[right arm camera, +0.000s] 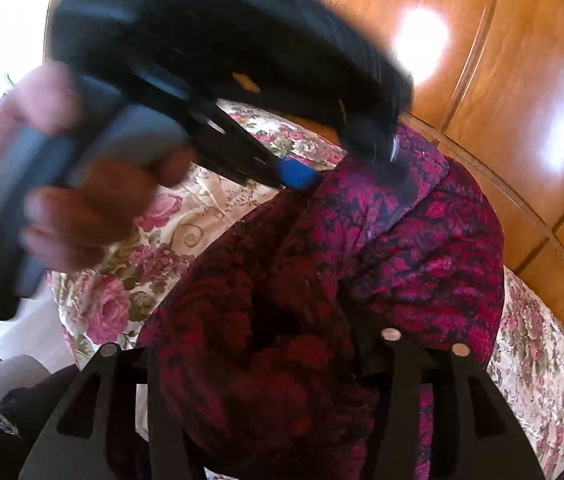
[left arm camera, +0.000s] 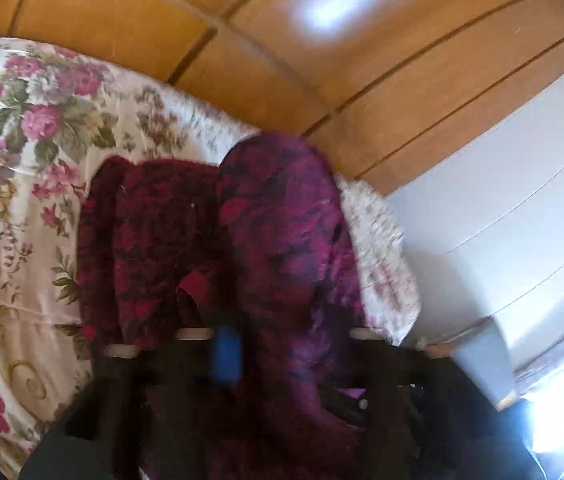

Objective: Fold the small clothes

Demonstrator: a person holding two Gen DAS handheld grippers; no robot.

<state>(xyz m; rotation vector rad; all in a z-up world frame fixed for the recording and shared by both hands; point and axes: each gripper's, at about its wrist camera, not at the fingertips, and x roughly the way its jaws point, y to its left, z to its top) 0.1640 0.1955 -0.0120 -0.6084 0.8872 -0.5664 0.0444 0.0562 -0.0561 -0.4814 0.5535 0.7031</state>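
text: none legible | pale marking on dark cloth (right arm camera: 1,424): too blurred

Floral bedspread (left arm camera: 21,168), cream with pink roses and green leaves, covers the bed. Glossy wooden wardrobe panels (left arm camera: 282,64) stand behind it, carrying bright glare patches. White drawer unit (left arm camera: 522,208) stands beside the bed's edge.

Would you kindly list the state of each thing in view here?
garment: bunched on the bedspread, one fold lifted.
left claw: shut on the garment's raised fold.
right claw: open, garment between its fingers.
bedspread: spread under the garment.
wardrobe doors: closed.
white drawers: closed.
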